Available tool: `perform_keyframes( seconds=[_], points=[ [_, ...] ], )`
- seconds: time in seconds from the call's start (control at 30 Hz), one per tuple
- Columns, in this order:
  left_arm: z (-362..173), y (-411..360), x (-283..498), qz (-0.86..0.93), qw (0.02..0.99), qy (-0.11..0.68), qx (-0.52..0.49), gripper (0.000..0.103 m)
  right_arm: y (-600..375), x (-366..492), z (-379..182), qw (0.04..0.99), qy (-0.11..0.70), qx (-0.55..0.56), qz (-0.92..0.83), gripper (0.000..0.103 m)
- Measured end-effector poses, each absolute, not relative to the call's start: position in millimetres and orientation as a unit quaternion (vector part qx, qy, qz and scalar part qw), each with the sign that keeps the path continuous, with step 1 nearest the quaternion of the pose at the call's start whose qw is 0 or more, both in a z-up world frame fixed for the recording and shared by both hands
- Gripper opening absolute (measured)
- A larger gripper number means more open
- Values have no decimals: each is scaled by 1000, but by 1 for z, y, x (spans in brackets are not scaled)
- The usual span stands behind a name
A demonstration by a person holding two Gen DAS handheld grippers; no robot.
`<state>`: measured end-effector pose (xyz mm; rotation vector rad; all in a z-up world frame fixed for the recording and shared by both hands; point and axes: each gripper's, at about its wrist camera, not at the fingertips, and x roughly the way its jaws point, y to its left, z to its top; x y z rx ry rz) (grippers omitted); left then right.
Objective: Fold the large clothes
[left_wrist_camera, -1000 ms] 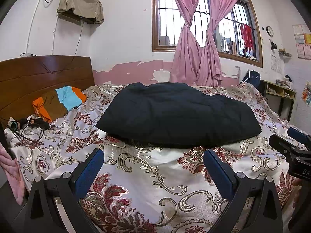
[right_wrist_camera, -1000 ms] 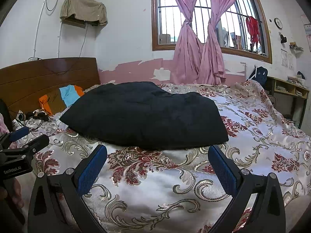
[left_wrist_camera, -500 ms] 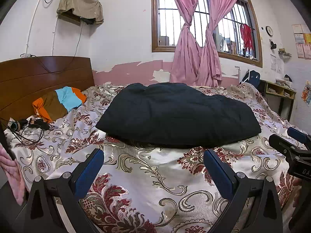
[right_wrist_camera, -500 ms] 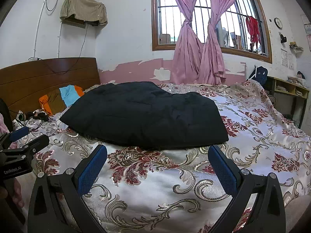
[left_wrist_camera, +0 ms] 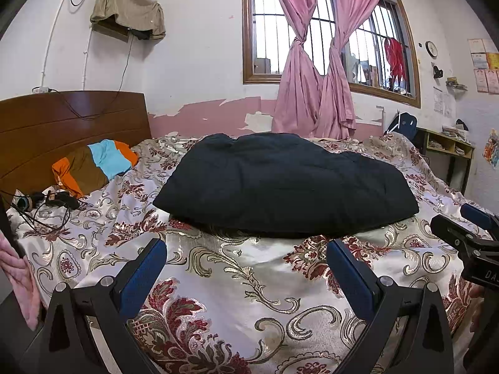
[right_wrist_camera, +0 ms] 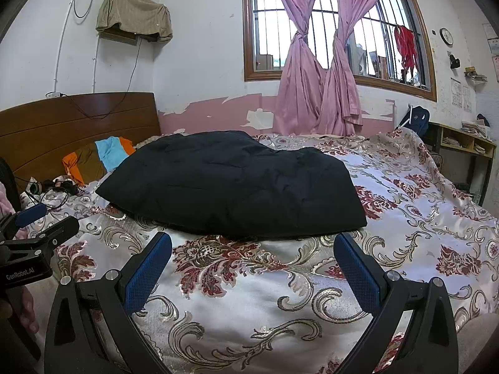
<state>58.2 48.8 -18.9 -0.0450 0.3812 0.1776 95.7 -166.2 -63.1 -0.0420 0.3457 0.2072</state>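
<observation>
A large black padded garment (left_wrist_camera: 287,184) lies folded into a thick flat bundle in the middle of the bed; it also shows in the right wrist view (right_wrist_camera: 237,187). My left gripper (left_wrist_camera: 246,263) is open and empty, held over the floral bedspread a little short of the garment's near edge. My right gripper (right_wrist_camera: 252,260) is open and empty, also just short of the near edge. Each gripper shows at the other view's side: the right one (left_wrist_camera: 467,230) and the left one (right_wrist_camera: 40,227).
The floral bedspread (left_wrist_camera: 237,280) covers the bed. An orange, brown and blue cloth (left_wrist_camera: 93,165) lies by the wooden headboard (left_wrist_camera: 62,124), with cables and headphones (left_wrist_camera: 43,202) near it. Pink curtains (left_wrist_camera: 312,93) hang at the window. A wooden shelf (left_wrist_camera: 449,149) stands right.
</observation>
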Motion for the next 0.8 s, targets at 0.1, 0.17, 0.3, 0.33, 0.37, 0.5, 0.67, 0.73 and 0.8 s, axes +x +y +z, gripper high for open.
perform_keyframes(
  seconds=[0.1, 0.17, 0.3, 0.33, 0.37, 0.5, 0.67, 0.73, 0.8],
  points=[
    [-19, 48, 58, 88, 978, 189, -22, 103, -166, 96, -63, 980, 171, -21, 103, 102],
    [-19, 48, 58, 89, 978, 189, -22, 103, -166, 96, -63, 980, 171, -21, 103, 102],
    [-19, 48, 58, 88, 978, 189, -23, 103, -166, 96, -63, 980, 172, -21, 103, 102],
    [-19, 48, 57, 87, 978, 189, -23, 103, -166, 96, -63, 980, 172, -21, 102, 102],
    [-19, 47, 57, 87, 978, 189, -23, 103, -166, 96, -63, 980, 172, -21, 102, 102],
    [-18, 48, 58, 87, 978, 189, -22, 103, -166, 96, -63, 980, 172, -21, 103, 102],
    [-17, 48, 57, 83, 978, 189, -24, 103, -165, 96, -63, 980, 172, -21, 102, 102],
    [-16, 48, 57, 87, 978, 189, -22, 103, -165, 96, -63, 980, 172, -21, 102, 102],
    [-16, 48, 58, 95, 977, 192, -18, 103, -165, 95, -63, 980, 172, -21, 102, 102]
  ],
)
